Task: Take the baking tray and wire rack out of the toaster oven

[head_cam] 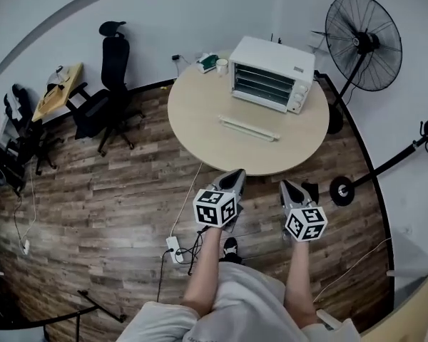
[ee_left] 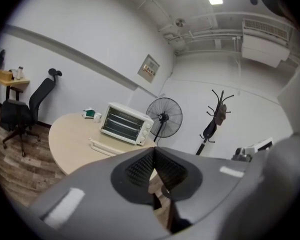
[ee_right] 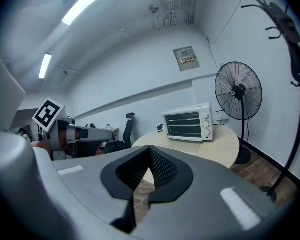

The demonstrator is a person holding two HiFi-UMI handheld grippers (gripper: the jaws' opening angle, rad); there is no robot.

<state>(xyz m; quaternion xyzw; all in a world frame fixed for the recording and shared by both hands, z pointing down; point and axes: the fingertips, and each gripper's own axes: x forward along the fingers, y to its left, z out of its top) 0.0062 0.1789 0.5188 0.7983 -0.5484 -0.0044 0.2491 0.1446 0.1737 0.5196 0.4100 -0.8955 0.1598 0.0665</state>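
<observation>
Head view: oven (head_cam: 271, 73) sits at the far side of the round surface (head_cam: 200, 112), door looks closed, horizontal bars show through the glass. Rack and tray not out anywhere on the surface, so I judge both are inside; can't tell tray from rack at this size. Long white bar (head_cam: 248, 128) lies on the surface just in front of the oven, apart from it; can't tell what it is. Mug (head_cam: 222, 66) is left of the oven, fan (head_cam: 362, 41) on the right, chair (head_cam: 114, 84) on the left by the wall. Left tool (head_cam: 237, 174) and right tool (head_cam: 285, 185) are side by side over the floor at the near edge of the surface, well apart from the oven, both pointing toward it.

Left gripper view: jaws together, nothing between them. Oven is ahead across the surface, door closed, white bar in front of it.

Right gripper view: jaws together too, empty. Oven ahead, knobs on its right side, fan behind. Left tool's marker cube shows at the left.

Progress: nothing done yet. Left to do: reach the oven, open the door, pull out the tray, pull out the rack, set both down.
</observation>
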